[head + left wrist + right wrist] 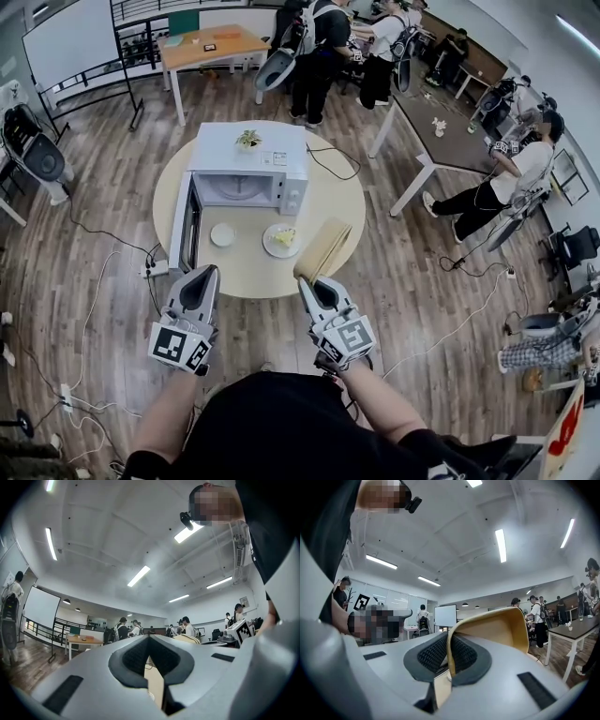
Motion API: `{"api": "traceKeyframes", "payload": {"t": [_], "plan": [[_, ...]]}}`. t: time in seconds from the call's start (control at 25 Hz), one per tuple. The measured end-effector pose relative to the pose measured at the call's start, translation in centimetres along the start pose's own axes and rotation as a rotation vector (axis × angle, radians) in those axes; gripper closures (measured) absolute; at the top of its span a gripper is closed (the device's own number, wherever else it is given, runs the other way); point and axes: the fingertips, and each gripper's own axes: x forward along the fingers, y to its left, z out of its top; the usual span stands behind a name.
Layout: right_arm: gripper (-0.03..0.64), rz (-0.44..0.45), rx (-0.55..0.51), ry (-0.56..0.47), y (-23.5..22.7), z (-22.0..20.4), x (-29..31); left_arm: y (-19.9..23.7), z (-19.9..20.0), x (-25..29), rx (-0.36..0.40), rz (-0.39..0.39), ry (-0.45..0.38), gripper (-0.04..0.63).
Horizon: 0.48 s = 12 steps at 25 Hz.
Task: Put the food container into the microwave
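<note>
The jaws of the right gripper (449, 651) are closed narrowly on one thin wall of a tan, rounded-rectangular food container (497, 627), whose open side is turned towards the right gripper view. In the head view the container (323, 246) is held clear of the tabletop, at twelve o'clock from the right gripper (314, 291). The jaws of the left gripper (150, 641) are seen pressed together at their tips with nothing between them.

On the round beige tabletop (328, 202), a white plate with yellow food (281, 240) lies just beside the container at nine o'clock, and a small white dish (223, 234) lies further along that line. A white microwave (251, 173) is set at eleven o'clock from the container, with its door (186, 225) swung open.
</note>
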Motion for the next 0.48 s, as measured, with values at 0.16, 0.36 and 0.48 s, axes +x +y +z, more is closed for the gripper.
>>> {"api": "traceKeyframes", "payload": {"t": [0.16, 0.36, 0.48], "plan": [[0.586, 0.014, 0.002, 0.000, -0.6, -0.3, 0.0, -0.5, -0.4, 0.3, 0.001, 0.012, 0.011, 0.577], [0.586, 0.021, 0.017, 0.007, -0.8, -1.0, -0.2, -0.8, -1.0, 0.3, 0.000, 0.020, 0.029, 0.577], [0.586, 0.029, 0.021, 0.005, -0.7, -1.2, 0.0, -0.8, -1.0, 0.2, 0.004, 0.026, 0.032, 0.577]]}}
